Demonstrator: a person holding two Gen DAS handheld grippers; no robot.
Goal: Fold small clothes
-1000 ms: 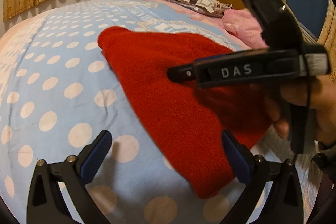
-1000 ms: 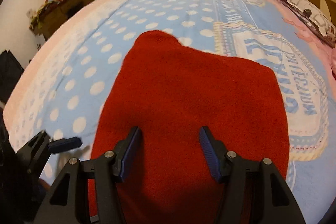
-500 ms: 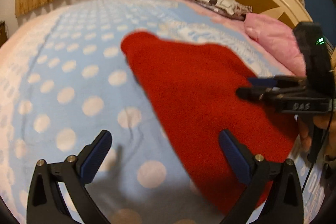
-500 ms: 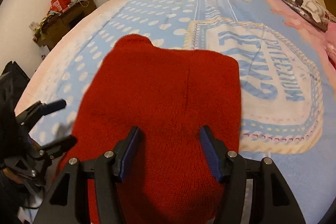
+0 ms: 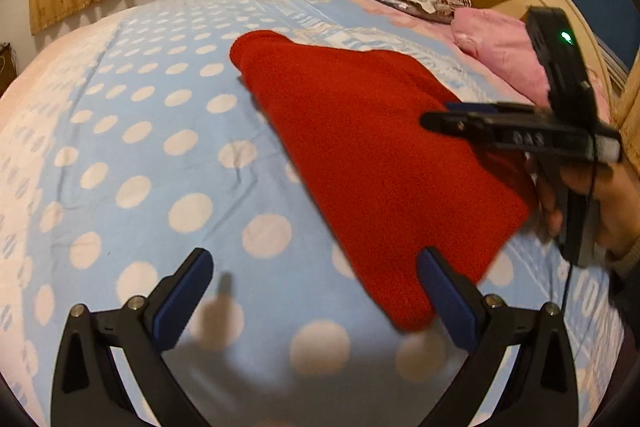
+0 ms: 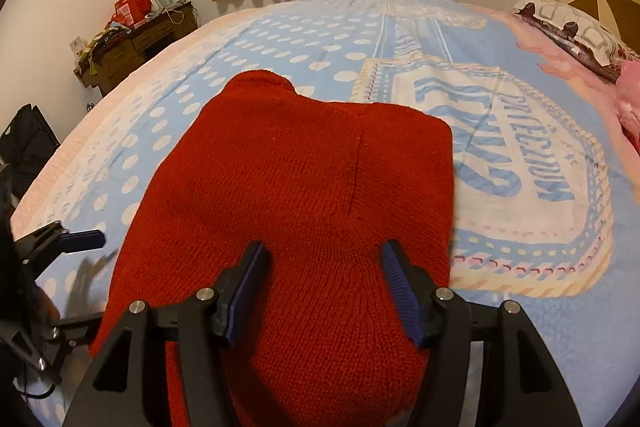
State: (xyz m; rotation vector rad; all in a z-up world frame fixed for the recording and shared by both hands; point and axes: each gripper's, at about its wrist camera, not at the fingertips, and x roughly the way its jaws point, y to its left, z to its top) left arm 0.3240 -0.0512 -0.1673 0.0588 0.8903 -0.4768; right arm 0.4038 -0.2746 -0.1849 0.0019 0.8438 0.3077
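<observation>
Red knitted garment point(image 6: 312, 211) lies flat mid-frame on the blue polka-dot bedspread point(image 5: 132, 163). At lower left, the left claw point(image 5: 312, 299) hangs spread wide over bare bedspread. Lower centre, the right claw point(image 6: 324, 291) stands apart above the knit, gripping nothing.

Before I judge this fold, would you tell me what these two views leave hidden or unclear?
- Near edge of the red knitted garment: right wrist view, covered by the right gripper and cut off by the frame's bottom edge.
- Garment's right side: left wrist view, behind the right gripper and the hand.
- Garment type and layers beneath: not discernible in either view.
- Items on the wooden cabinet: too small.
</observation>
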